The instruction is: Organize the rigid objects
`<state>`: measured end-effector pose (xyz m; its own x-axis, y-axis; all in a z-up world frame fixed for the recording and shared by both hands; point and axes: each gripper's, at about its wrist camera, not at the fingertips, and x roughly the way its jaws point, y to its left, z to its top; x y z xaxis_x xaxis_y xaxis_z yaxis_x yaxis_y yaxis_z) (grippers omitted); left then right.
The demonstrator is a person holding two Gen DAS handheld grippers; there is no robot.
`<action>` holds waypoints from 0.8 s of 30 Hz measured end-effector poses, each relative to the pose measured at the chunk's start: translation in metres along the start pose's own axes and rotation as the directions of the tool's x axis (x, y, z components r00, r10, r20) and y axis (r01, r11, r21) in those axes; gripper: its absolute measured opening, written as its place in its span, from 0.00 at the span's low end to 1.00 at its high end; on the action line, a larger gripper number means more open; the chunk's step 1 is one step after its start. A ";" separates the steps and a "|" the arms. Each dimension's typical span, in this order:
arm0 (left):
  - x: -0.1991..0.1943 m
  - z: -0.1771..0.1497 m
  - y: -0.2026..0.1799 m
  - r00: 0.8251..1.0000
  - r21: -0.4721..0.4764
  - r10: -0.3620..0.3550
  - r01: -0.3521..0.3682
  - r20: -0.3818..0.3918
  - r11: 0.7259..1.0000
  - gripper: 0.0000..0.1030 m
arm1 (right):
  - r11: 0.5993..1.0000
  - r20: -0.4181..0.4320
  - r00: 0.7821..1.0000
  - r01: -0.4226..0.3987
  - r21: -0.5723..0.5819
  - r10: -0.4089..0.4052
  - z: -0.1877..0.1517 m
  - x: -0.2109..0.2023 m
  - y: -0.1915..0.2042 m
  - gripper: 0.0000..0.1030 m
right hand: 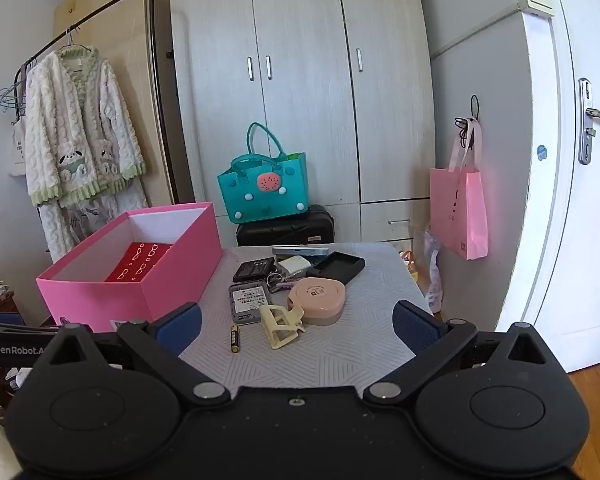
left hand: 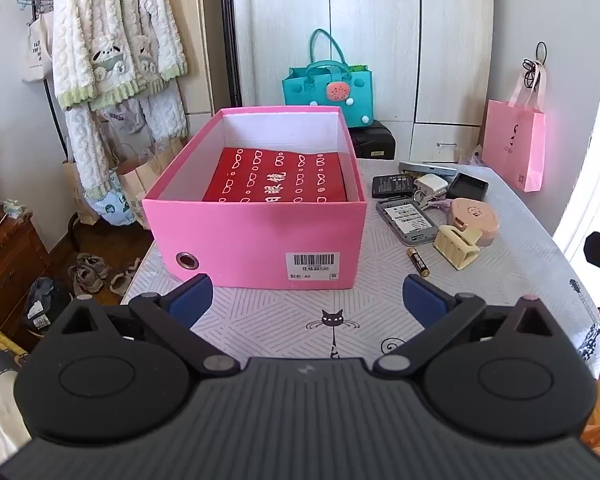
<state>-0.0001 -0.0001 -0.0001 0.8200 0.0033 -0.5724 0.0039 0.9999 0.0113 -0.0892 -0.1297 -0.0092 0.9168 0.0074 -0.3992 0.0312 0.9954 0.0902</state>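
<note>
**Crowded pile, open box: where this could slip**

The things I have to sort lie in a tight cluster on the table, right of the pink box: a battery nearest me, a cream hair claw touching the round pink case, a grey device lying face down, keys, a white charger, two black blocks and a flat silver gadget at the back. The box stands open, a red packet lying flat on its floor.

Both my tools are empty with fingers spread wide: the right tool hovers short of the pile, the left tool faces the box's near wall.

My worry is the crowding. The claw leans on the pink case, so closing on either would likely nudge the other, perhaps towards the table's right edge, which is near. The battery is round and thin; I judge it will roll or squirt out of a careless pinch. The keys are tangled among neighbours and may drag the charger along. And the box is light card: a bump from my left tool could shove it towards the table's far-left corner.
</note>
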 end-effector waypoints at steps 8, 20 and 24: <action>0.000 0.009 -0.006 0.999 -0.008 -0.025 0.025 -0.031 1.000 0.98 | 1.000 -0.001 1.000 0.005 -0.006 -0.005 0.000 -0.005 0.003 1.00; 0.011 -0.002 -0.006 0.999 0.014 -0.008 0.008 -0.040 1.000 0.98 | 0.999 -0.016 0.999 0.030 -0.022 -0.030 -0.006 0.005 -0.002 1.00; 0.015 -0.002 -0.005 0.999 0.010 0.002 -0.002 -0.037 1.000 0.98 | 0.999 -0.027 0.999 0.033 -0.032 -0.034 -0.006 0.008 0.001 1.00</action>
<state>0.0110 -0.0046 -0.0107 0.7982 0.0057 -0.6024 0.0086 0.9997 0.0208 -0.0845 -0.1285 -0.0178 0.9044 -0.0237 -0.4261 0.0486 0.9977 0.0477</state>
